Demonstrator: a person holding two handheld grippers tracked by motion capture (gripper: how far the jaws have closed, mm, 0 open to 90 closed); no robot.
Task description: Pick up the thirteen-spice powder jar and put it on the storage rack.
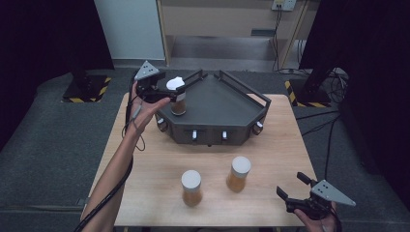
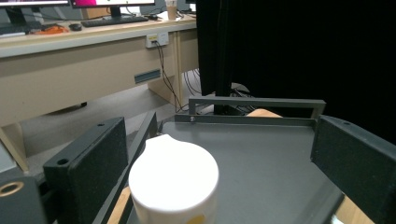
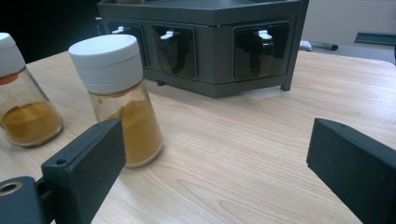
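The spice jar (image 1: 178, 99) with the white cap stands upright on the dark rack's (image 1: 227, 104) top deck, at its left corner. The left gripper (image 1: 167, 92) hovers around the cap, jaws spread and clear of it, forearm stretched forward. Two more spice jars (image 1: 191, 187) stand on the wooden table (image 1: 275, 145). The right gripper (image 1: 290, 186) rests low at the near right edge, jaws wide.

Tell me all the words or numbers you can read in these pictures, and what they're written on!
There are no words or numbers that can be read.
Spice jars: plain white lids, no labels showing.
Dark rack: no writing on its top or front.
Monitors on the far desk: cut off and too blurred to read.
Wall socket plate: too small to tell any marking.
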